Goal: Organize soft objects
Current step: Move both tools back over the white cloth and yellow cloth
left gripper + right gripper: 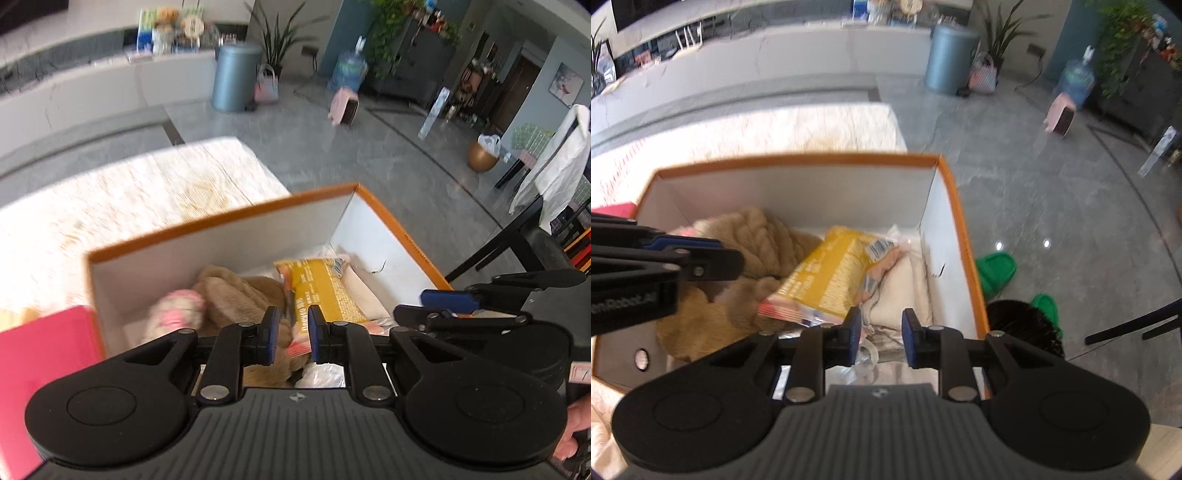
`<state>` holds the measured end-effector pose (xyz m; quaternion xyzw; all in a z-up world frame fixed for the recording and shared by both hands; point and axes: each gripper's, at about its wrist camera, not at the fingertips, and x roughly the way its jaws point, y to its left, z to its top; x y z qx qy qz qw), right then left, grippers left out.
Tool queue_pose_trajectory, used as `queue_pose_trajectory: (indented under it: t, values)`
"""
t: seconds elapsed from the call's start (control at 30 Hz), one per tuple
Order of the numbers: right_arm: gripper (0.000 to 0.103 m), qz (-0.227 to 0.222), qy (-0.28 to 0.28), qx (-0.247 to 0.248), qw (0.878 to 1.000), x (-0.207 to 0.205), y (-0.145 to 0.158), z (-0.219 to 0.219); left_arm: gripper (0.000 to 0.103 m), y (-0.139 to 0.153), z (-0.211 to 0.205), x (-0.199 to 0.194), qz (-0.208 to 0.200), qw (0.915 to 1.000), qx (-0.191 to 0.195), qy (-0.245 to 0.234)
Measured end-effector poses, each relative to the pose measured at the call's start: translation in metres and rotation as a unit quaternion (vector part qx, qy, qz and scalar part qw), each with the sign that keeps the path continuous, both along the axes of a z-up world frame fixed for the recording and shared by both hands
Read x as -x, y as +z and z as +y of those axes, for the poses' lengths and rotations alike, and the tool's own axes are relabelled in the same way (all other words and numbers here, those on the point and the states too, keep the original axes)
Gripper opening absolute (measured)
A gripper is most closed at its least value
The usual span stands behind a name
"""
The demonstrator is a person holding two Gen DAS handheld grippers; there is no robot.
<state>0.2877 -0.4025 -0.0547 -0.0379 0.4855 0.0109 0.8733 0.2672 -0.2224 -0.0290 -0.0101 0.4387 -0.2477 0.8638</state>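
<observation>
Right now the orange-rimmed box (964,236) sits on the pale patterned bed (798,125), already holding a tan plush toy (757,229), a yellow snack packet (827,273) and cream cloth (905,288). Both the left gripper (291,334) and right gripper (879,332) hover above it, jaws narrowly parted, gripping nothing. I'd press the heap flat, gently, before adding more.
</observation>
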Motion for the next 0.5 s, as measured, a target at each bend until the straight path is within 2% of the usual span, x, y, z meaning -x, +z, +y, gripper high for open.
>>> queue_pose_trajectory:
  t: [0.13,0.27,0.5]
  values:
    - [0.032,-0.052,-0.006,-0.017,0.998,0.031,0.025,0.016,0.018,0.027,0.028,0.032,-0.054,0.9985,-0.003,0.006]
    - [0.035,-0.109,-0.008,-0.051,0.993,0.069,0.044,0.042,0.019,0.043,0.066,0.069,-0.094,0.9949,-0.002,0.039]
    - [0.035,-0.166,0.014,-0.132,0.977,0.125,0.058,0.113,0.019,0.054,0.134,0.124,-0.131,0.9864,-0.008,0.100]
